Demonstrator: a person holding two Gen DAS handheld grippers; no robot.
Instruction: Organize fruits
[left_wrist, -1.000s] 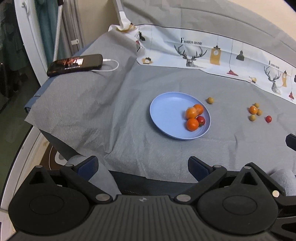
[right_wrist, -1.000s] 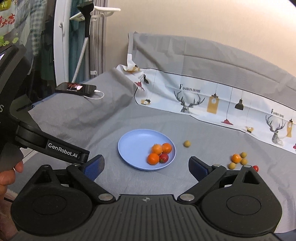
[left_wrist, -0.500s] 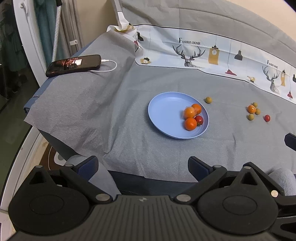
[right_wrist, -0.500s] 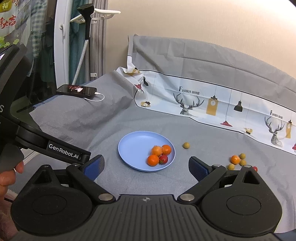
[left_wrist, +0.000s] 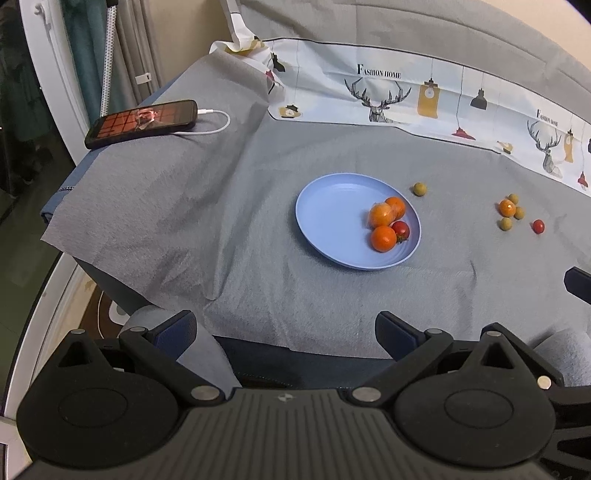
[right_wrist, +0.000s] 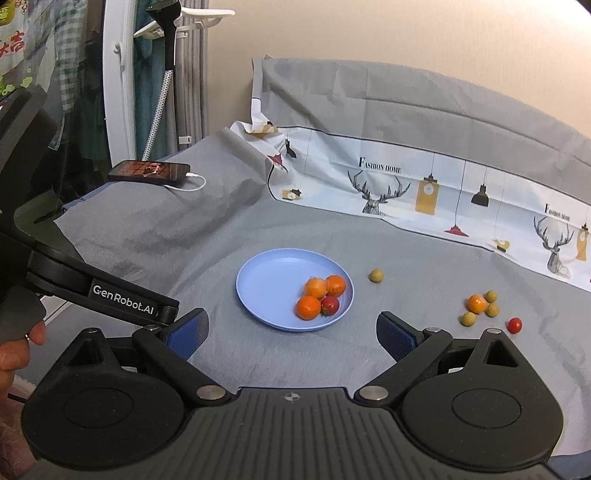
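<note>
both the left gripper (left_wrist: 284, 332) and the right gripper (right_wrist: 291, 328) hang with fingers spread apart and empty above the near edge of the grey cloth (right_wrist: 221, 236), the blue plate (right_wrist: 269, 280) of oranges and a tomato ahead, loose fruits (right_wrist: 480, 306) further right.

A grey cloth (right_wrist: 221, 236) is covering the table, a cream wall (right_wrist: 369, 37) rising far behind, curtains (right_wrist: 192, 74) hanging far left.
</note>
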